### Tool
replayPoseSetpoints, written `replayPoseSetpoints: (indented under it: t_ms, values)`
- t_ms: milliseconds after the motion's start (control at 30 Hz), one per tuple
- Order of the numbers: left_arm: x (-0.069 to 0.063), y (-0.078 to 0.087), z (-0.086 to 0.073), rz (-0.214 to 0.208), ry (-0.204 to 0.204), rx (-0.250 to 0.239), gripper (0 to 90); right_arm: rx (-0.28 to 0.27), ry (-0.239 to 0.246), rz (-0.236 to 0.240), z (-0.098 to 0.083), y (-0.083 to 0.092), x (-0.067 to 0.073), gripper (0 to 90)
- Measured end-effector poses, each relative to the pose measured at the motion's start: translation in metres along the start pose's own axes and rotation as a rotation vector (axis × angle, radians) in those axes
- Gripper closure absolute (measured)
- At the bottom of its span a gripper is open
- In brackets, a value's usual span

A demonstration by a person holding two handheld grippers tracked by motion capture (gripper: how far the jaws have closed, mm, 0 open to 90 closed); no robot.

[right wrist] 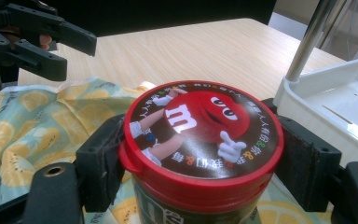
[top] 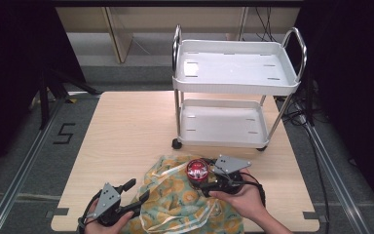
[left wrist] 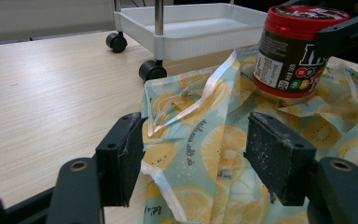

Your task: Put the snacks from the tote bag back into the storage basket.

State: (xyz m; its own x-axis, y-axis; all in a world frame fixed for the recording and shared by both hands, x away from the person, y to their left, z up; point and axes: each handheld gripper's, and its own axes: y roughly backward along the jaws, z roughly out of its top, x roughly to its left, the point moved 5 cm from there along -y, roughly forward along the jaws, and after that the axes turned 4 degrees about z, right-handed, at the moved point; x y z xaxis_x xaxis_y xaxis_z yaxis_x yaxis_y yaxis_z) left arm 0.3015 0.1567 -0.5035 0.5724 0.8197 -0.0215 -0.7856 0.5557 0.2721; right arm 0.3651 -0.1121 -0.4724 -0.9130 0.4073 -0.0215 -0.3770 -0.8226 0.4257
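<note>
A red-lidded candy jar (top: 196, 170) (left wrist: 294, 46) (right wrist: 200, 140) stands on a lemon-print cloth bag (top: 185, 200) (left wrist: 223, 149) (right wrist: 32, 121) near the table's front edge. My right gripper (top: 205, 176) (right wrist: 200, 154) is shut on the jar, one jaw on each side just under the lid. Over the bag's left edge, my left gripper (top: 136, 191) (left wrist: 193, 161) is open with the bag's rim and white handle strap between its jaws. The left gripper also appears far off at the upper left of the right gripper view (right wrist: 60, 44).
A white two-shelf cart (top: 236, 90) (left wrist: 186, 28) (right wrist: 326, 93) on black wheels stands on the wooden table (top: 126, 131) just behind the bag. The table's left half is bare wood. A floor rail runs along each side of the table.
</note>
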Motion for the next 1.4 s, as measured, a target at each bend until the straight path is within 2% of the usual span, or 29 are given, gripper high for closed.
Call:
replayPoseSetpoints:
  t_ms: [533,567,600,667,700,767,1067,1100,1200,1233,1267,1367,1400]
  values:
    - [0.000,0.000,0.000,-0.002,0.000,-0.007,36.2,-0.007,-0.003,-0.006,0.003,-0.001,-0.003,26.3]
    - [0.000,0.000,0.000,-0.002,0.000,-0.008,36.2,-0.008,-0.023,-0.009,0.003,0.000,-0.002,26.3]
    - [0.001,0.000,0.000,-0.002,-0.002,-0.008,36.2,-0.010,-0.004,-0.015,0.004,0.000,-0.005,26.3]
    - [0.001,0.001,0.000,0.006,-0.005,0.003,36.2,-0.021,0.006,-0.019,0.005,-0.001,-0.006,26.3]
    - [0.001,0.002,0.000,0.014,0.000,0.013,36.2,-0.018,-0.004,-0.008,0.005,-0.001,-0.005,26.3]
    - [0.000,0.003,0.000,0.015,0.009,0.015,36.2,-0.023,-0.012,-0.017,0.006,0.000,-0.006,26.3]
    - [0.000,0.003,0.000,0.015,0.011,0.015,36.2,-0.033,-0.009,-0.028,0.011,0.002,-0.009,26.4]
    - [0.000,0.002,0.000,0.014,0.010,0.015,36.2,-0.031,0.006,-0.034,0.012,0.003,-0.011,26.3]
    - [0.000,0.003,0.000,0.017,0.020,0.014,36.2,-0.033,-0.008,-0.033,0.013,0.003,-0.011,26.3]
    - [0.000,0.003,0.000,0.017,0.020,0.015,36.2,-0.038,-0.014,-0.015,0.013,0.002,-0.010,26.3]
    - [0.000,0.003,0.000,0.017,0.020,0.014,36.2,-0.036,-0.009,-0.032,0.014,0.003,-0.011,26.3]
    - [0.000,0.003,0.000,0.018,0.021,0.008,36.2,-0.042,-0.011,-0.042,0.016,0.002,-0.012,26.3]
    - [0.001,0.002,0.001,0.008,0.007,-0.005,36.2,-0.045,-0.010,-0.037,0.017,0.002,-0.012,26.3]
